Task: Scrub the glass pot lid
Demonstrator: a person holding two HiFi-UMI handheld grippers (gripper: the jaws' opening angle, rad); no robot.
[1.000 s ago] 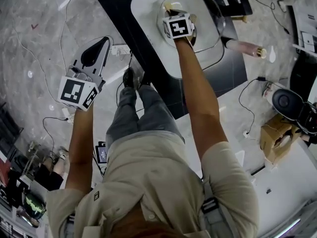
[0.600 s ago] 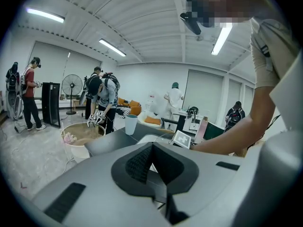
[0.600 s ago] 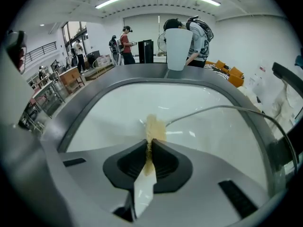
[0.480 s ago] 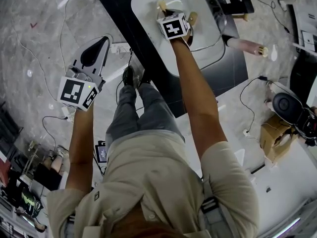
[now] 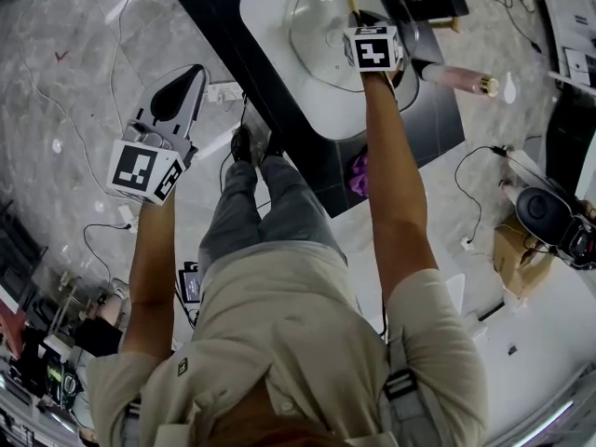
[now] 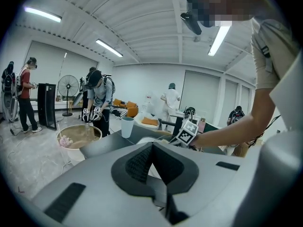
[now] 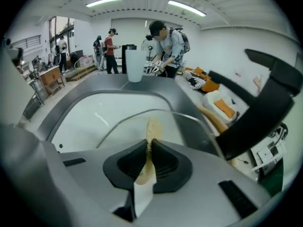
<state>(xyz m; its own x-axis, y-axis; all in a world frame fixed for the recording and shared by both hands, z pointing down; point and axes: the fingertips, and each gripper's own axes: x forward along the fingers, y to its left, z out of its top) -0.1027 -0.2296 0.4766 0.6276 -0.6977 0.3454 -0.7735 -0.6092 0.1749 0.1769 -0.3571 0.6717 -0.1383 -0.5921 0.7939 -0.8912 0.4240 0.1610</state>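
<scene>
Right gripper [image 7: 149, 148] has its 2 jaws pinched tight on a thin tan scrub pad [image 7: 150, 130], which sticks out past the tips and down toward the glass pot lid [image 5: 318, 28]. From where I stand the pad's free end looks to be on or just above the glass near the lid's right side, though I cannot swear it is touching. The lid lies flat inside the white basin [image 5: 268, 12], dome up and knob near its middle, and the basin is set into the dark counter [image 5: 212, 12]. A pink bottle [image 5: 456, 77] lies on the counter just right of the basin, and a white cup [image 7: 134, 64] stands at the far end.

I would call this the scrubbing step itself, somewhere in the middle of it. The next move calls for pressing the pad down and sweeping it across the dome and round the rim, lightly enough that the loose lid does not skate about in the basin, since nothing is holding it down.

That right arm is stretched out nearly straight over the basin, wrist angled down. Left gripper [image 5: 177, 96] hangs well apart from the work, out over the marble floor [image 5: 65, 110], its jaws closed on nothing, arm held forward at the person's side
</scene>
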